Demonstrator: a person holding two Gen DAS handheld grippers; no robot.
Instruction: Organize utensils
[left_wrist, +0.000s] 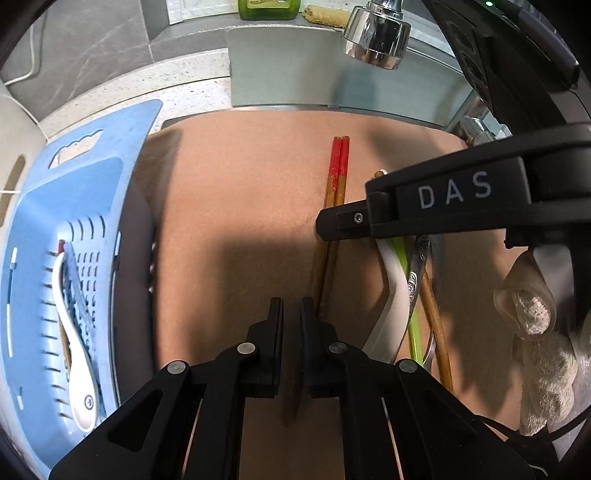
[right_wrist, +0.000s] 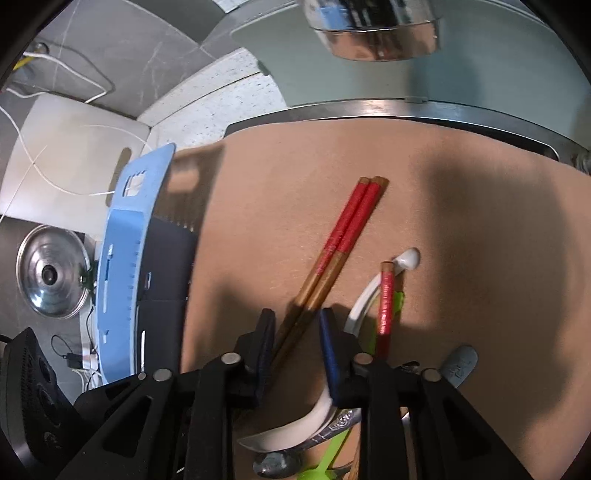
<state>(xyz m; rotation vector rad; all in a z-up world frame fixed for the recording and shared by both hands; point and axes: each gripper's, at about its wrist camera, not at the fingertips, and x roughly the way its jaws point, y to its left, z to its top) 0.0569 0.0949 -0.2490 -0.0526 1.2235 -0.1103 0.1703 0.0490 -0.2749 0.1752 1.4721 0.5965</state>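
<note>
A pair of red-topped wooden chopsticks (left_wrist: 334, 195) lies on the brown board (left_wrist: 240, 192); it also shows in the right wrist view (right_wrist: 343, 240). My right gripper (right_wrist: 295, 332) is open, its fingers straddling the chopsticks' lower part. My left gripper (left_wrist: 291, 314) is nearly closed and empty, just left of the chopsticks. A pile with a white spoon (left_wrist: 393, 291), green utensil (left_wrist: 413, 317), metal spoon (left_wrist: 419, 266) and a single chopstick (right_wrist: 386, 302) lies to the right. A blue basket (left_wrist: 74, 229) at left holds a white spoon (left_wrist: 79, 362).
A chrome faucet head (left_wrist: 376, 37) hangs over the sink (left_wrist: 295, 74) behind the board. A pot lid (right_wrist: 51, 273) and a white cutting board (right_wrist: 74, 162) sit on the counter at left. A green bottle (left_wrist: 267, 9) stands at the back.
</note>
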